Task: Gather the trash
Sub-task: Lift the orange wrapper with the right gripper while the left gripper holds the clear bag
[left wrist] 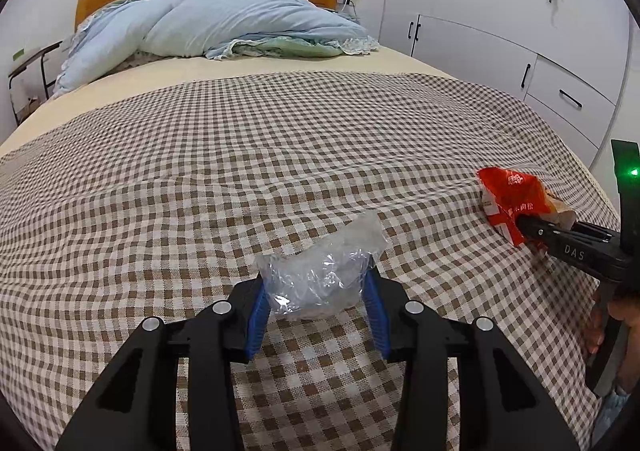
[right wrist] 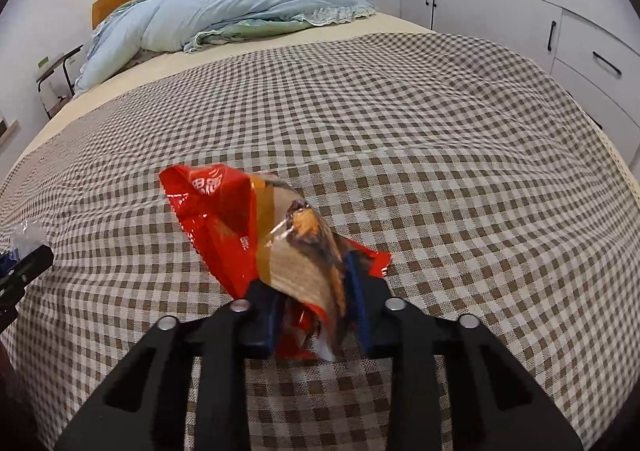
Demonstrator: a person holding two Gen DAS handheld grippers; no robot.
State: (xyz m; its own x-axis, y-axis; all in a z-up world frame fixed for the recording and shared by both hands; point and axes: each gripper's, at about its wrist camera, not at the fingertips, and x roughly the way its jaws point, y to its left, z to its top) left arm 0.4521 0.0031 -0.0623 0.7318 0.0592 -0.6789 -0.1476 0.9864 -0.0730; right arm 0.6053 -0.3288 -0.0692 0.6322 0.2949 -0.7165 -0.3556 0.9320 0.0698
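Crumpled red-and-tan foil snack wrapper [right wrist: 256, 235]: pinched at its near end by the right gripper [right wrist: 316, 315], long axis running away up the checked bedspread [right wrist: 440, 131]. Crumpled clear plastic bag [left wrist: 320, 275]: pinched between the left gripper [left wrist: 318, 303] pads, well apart to the left

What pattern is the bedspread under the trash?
Brown-and-white checks on the bedspread, clearest in the right wrist view.

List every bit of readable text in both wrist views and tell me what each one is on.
"DAS": white letters on the black arm of the right gripper, in the left wrist view.
"肉松": end of a line of white characters on the red snack wrapper; the characters before it are too blurred to read.
Large white logo characters on the same wrapper, in both views: too creased to read.
Clear plastic bag: no text.
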